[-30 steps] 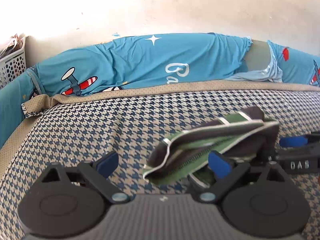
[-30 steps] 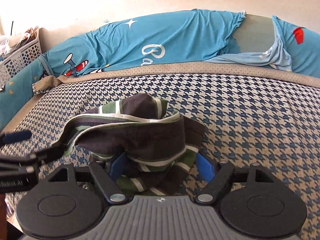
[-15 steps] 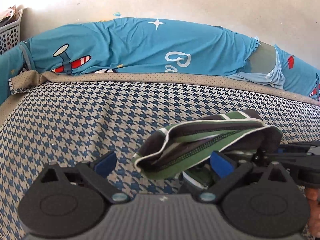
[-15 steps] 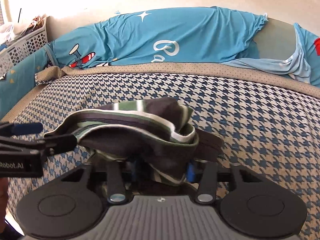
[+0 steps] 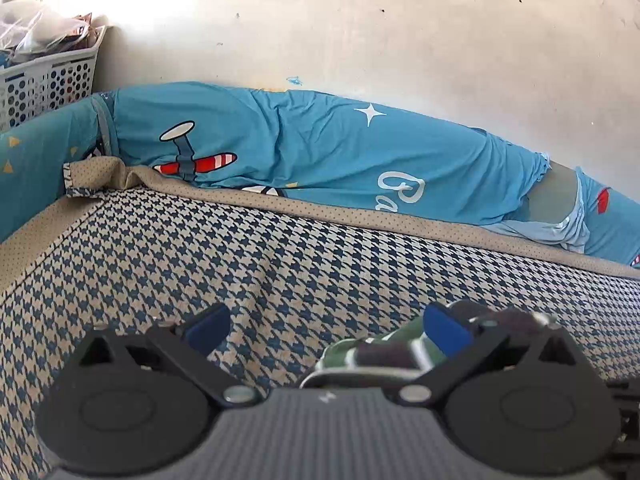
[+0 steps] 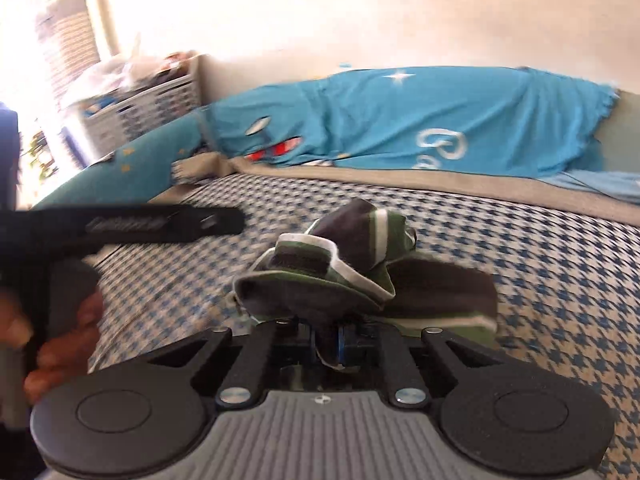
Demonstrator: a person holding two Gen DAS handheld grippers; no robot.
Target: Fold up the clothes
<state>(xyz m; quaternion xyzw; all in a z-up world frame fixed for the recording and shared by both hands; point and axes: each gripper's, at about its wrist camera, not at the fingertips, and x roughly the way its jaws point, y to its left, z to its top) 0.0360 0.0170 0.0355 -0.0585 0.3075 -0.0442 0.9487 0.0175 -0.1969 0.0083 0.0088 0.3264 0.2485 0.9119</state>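
Basket (image 5: 48, 76) far left; blue bedding (image 5: 320, 160) behind striped garment (image 6: 360, 272).

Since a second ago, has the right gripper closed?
Yes. The right gripper has shut on the striped garment, its blue pads now together, above the checked bedcover.

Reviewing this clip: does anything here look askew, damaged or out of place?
Two small things. The bedcover's corner is flipped up at the far left, showing its hem. The blue sheet gaps at the far right, baring a grey cushion. The striped garment is bunched, not flat, in the shut right gripper. The right view is motion-blurred.
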